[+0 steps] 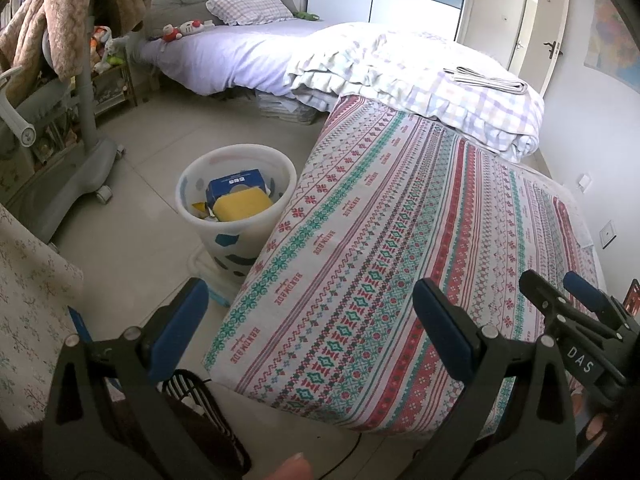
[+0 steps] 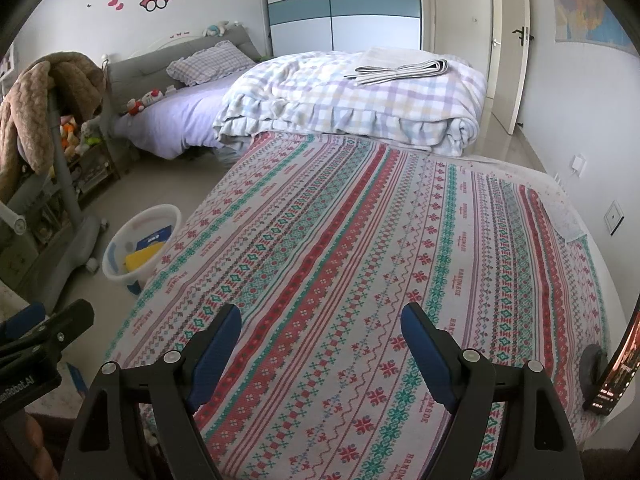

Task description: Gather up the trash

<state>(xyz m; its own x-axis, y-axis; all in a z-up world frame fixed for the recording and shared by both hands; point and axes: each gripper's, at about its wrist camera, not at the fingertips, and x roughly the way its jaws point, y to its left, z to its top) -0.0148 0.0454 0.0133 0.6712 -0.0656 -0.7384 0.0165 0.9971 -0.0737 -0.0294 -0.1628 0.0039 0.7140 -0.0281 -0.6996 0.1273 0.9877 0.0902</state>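
Note:
A white plastic bin [image 1: 188, 184] stands on the tiled floor beside the patterned table. Inside it lie a blue box [image 1: 236, 185], a yellow sponge-like block [image 1: 242, 205] and small scraps. The bin [image 2: 120, 240] also shows at the left of the right wrist view. My left gripper [image 1: 312, 300] hangs open over the table's near left corner, nothing between its blue pads. My right gripper [image 2: 321, 326] is open above the patterned cloth [image 2: 360, 240], also holding nothing. It shows at the right edge of the left wrist view [image 1: 560, 292].
A folded plaid quilt [image 2: 360, 104] with a folded newspaper [image 2: 400, 69] lies at the table's far end. A grey wheeled chair [image 1: 72, 152] draped with a brown blanket stands left of the bin. A phone [image 2: 612, 376] leans at the table's right edge. A bed [image 1: 224, 56] is behind.

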